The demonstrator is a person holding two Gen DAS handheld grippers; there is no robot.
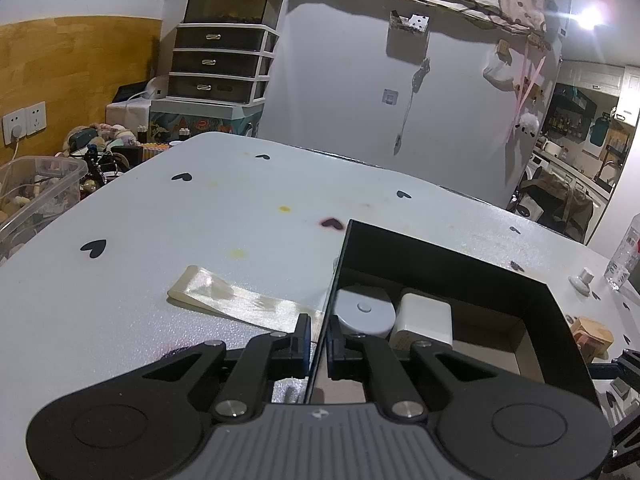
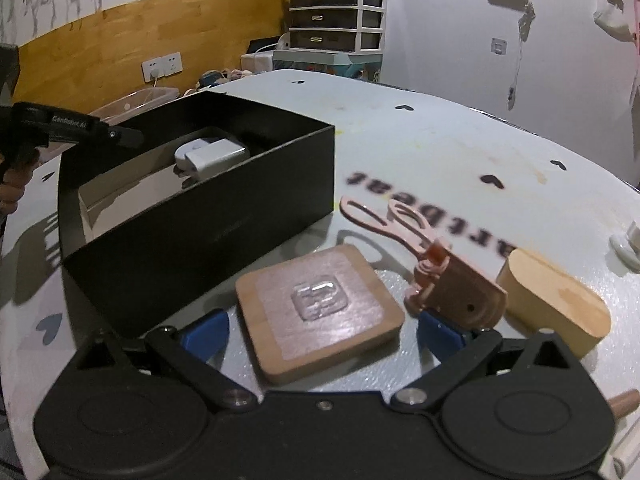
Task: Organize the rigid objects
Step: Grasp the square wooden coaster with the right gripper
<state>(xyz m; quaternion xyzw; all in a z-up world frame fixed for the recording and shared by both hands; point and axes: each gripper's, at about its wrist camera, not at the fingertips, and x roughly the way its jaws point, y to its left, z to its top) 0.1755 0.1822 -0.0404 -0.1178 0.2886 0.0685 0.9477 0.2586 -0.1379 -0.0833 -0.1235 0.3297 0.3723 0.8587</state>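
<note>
A black open box (image 1: 440,256) (image 2: 208,216) stands on the table. Inside lie a round grey disc (image 1: 364,310) and a white charger block (image 1: 424,320) (image 2: 216,158). My left gripper (image 1: 319,340) is shut on the box's near left wall, one finger on each side. My right gripper (image 2: 322,334) is open around a square wooden coaster (image 2: 320,310) with a clear plastic patch, which lies flat on the table just right of the box. A pink rabbit-eared wooden piece (image 2: 440,272) lies by the right fingertip (image 2: 440,332).
A rounded wooden block (image 2: 556,300) lies right of the pink piece. A cream ribbon strip (image 1: 240,300) lies left of the box. A white knob (image 1: 582,280) and a clear bottle (image 1: 626,252) stand at the table's right edge. A drawer unit (image 1: 220,64) and clutter stand behind.
</note>
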